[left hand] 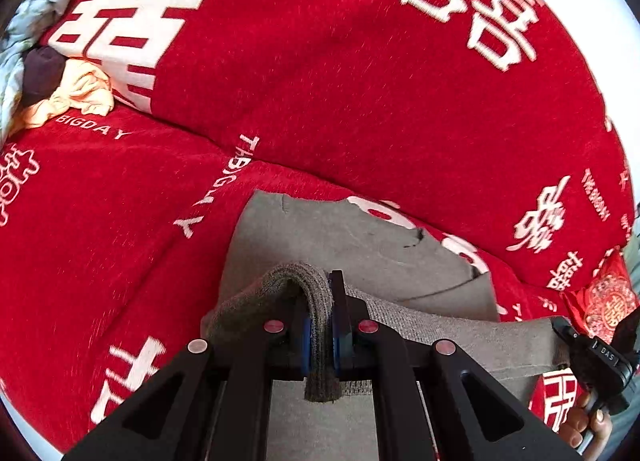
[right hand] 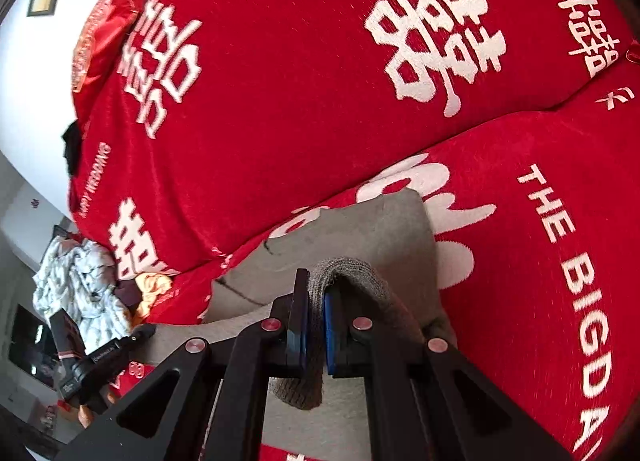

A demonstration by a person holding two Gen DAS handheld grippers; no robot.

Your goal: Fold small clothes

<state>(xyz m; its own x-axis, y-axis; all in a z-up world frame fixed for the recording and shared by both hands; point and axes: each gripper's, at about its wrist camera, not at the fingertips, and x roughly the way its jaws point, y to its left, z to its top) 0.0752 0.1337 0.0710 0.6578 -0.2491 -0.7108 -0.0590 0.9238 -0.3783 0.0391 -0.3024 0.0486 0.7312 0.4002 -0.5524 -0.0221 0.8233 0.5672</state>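
Observation:
A grey garment (left hand: 360,245) with a ribbed knit hem lies on the red sofa seat (left hand: 100,221). My left gripper (left hand: 322,293) is shut on the ribbed hem (left hand: 316,301) and lifts that corner above the flat part. My right gripper (right hand: 316,293) is shut on the hem's other corner (right hand: 344,265), with the garment's body (right hand: 360,233) spread beyond it. The right gripper also shows at the right edge of the left wrist view (left hand: 600,353). The left gripper shows at the lower left of the right wrist view (right hand: 108,357).
The sofa has a red cover with white characters and a tall backrest (left hand: 320,61). A pile of clothes, cream (left hand: 80,89), dark (left hand: 40,73) and pale printed (left hand: 24,33), lies at the seat's far end. A red cushion (left hand: 604,301) sits at the other end.

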